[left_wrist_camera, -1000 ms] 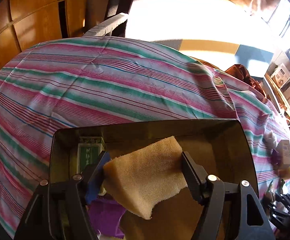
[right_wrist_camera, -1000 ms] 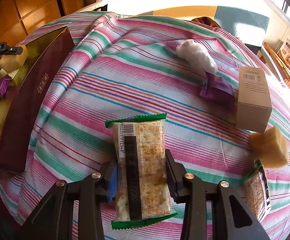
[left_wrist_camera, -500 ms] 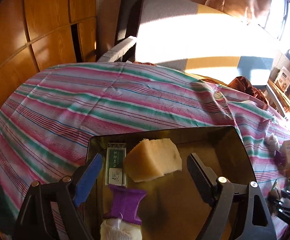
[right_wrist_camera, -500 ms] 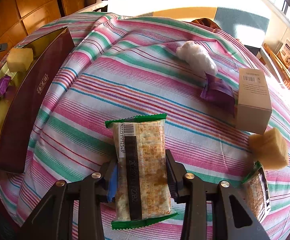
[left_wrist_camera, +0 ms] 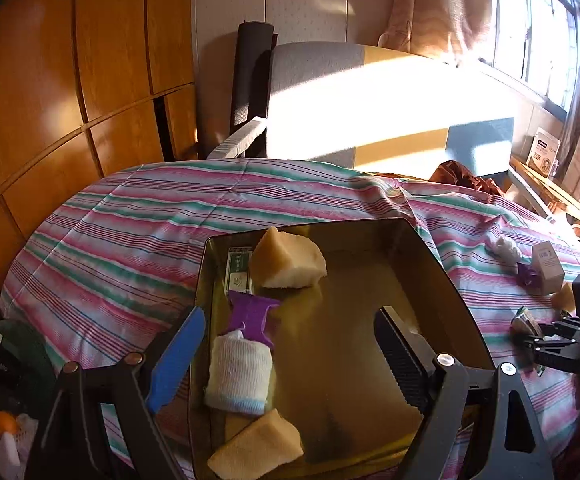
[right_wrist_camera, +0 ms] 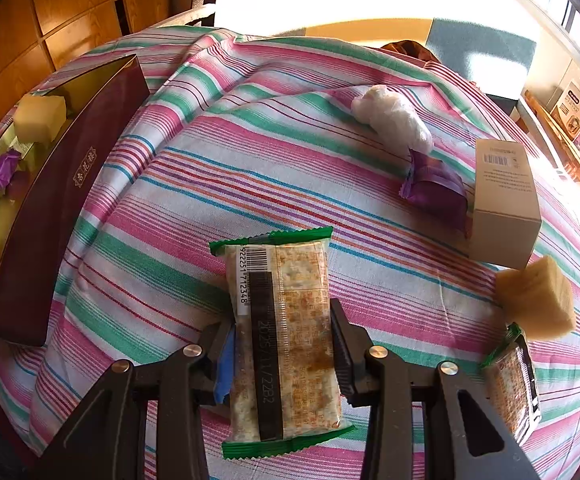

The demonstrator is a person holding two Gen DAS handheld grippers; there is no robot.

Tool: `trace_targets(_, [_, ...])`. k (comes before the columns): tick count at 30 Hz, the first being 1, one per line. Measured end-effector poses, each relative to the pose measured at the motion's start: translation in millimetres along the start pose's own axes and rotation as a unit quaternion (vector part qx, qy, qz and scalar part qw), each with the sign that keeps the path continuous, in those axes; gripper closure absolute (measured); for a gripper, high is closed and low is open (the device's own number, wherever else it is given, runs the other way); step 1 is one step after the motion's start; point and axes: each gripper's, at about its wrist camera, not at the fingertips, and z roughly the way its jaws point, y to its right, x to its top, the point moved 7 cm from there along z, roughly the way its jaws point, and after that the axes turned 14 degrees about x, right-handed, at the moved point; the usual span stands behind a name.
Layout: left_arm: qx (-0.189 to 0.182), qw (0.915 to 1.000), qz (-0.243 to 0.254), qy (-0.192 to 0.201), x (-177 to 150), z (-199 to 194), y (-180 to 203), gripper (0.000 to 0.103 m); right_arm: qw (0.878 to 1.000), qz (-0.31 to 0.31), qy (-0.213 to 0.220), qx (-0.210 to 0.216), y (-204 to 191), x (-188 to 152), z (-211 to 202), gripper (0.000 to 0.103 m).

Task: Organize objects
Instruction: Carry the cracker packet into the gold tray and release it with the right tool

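My left gripper (left_wrist_camera: pixel 288 314) hangs open above the dark gold-lined box (left_wrist_camera: pixel 430 248), with nothing between its fingers. In the box lie a yellow sponge block (left_wrist_camera: pixel 288 264), a green packet (left_wrist_camera: pixel 238 270), a purple-wrapped sweet (left_wrist_camera: pixel 252 314), a white wrapped bundle (left_wrist_camera: pixel 240 376) and a second sponge block (left_wrist_camera: pixel 256 448). My right gripper (right_wrist_camera: pixel 282 326) is shut on a green-edged cracker packet (right_wrist_camera: pixel 282 280), low over the striped cloth. The box (right_wrist_camera: pixel 62 184) stands to its left.
Loose on the striped cloth to the right lie a white bundle (right_wrist_camera: pixel 392 118), a purple packet (right_wrist_camera: pixel 434 184), a small carton (right_wrist_camera: pixel 504 196), a sponge block (right_wrist_camera: pixel 536 298) and another cracker packet (right_wrist_camera: pixel 512 388). A chair (left_wrist_camera: pixel 250 80) stands behind the table.
My left gripper let go of the sponge block, which now lies in the box. It opened wide and drew back and upward. The right gripper kept still with the cracker packet.
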Motion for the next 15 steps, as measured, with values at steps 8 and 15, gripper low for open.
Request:
trace_targets(8, [-0.007, 1.0, -0.001, -0.002, -17.8, -14.1, -3.5, 0.016, 0.999, 0.031, 0.001, -0.011, 1.4, 0.2, -1.0, 0.064])
trace_targets(15, [-0.012, 0.9999, 0.001, -0.012, -29.7, -14.5, -2.2, 0.016, 0.996, 0.087, 0.011, -0.016, -0.6, -0.8, -6.6, 0.065])
